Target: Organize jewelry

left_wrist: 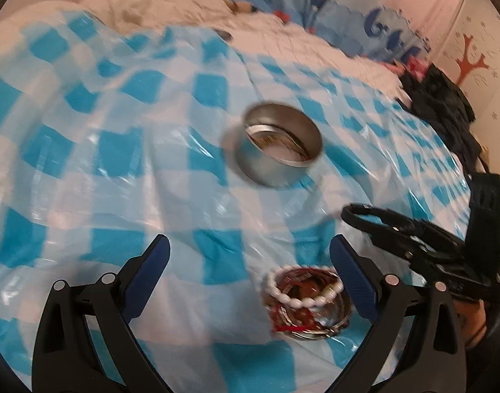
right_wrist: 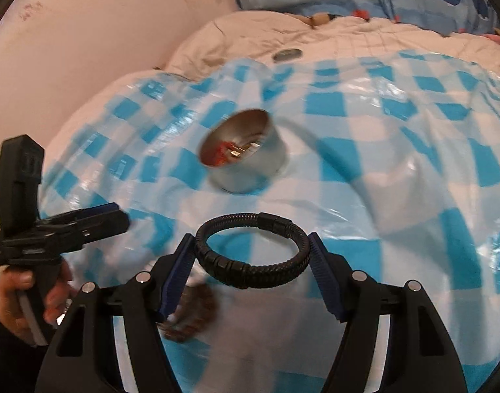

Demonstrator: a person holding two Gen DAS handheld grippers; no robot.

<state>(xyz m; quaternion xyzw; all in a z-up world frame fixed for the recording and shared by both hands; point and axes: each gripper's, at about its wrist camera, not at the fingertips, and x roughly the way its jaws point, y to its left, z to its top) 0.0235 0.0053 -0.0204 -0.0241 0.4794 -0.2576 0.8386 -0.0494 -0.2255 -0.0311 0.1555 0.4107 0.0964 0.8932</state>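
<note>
My right gripper (right_wrist: 251, 249) is shut on a black braided bracelet (right_wrist: 250, 270). Its blue pads press the loop's two sides and hold it above the checked cloth. A round metal tin (right_wrist: 243, 150) stands open ahead, with red and silver pieces inside. In the left wrist view my left gripper (left_wrist: 248, 245) is open over the cloth with nothing between its fingers. Close to its right finger lies a pile of jewelry (left_wrist: 307, 301): a white bead bracelet, red pieces and silver bangles. The tin (left_wrist: 279, 144) stands beyond it. At the right, the right gripper (left_wrist: 381, 226) carries the bracelet (left_wrist: 351, 216).
A blue-and-white checked plastic cloth (right_wrist: 397, 163) covers a soft, uneven bed. The tin's lid (right_wrist: 287, 54) lies on the pale quilt behind. A blurred brown bead piece (right_wrist: 194, 311) lies under my right gripper. A hand (right_wrist: 17, 298) holds the left gripper at the left. Black clothing (left_wrist: 439, 98) lies far right.
</note>
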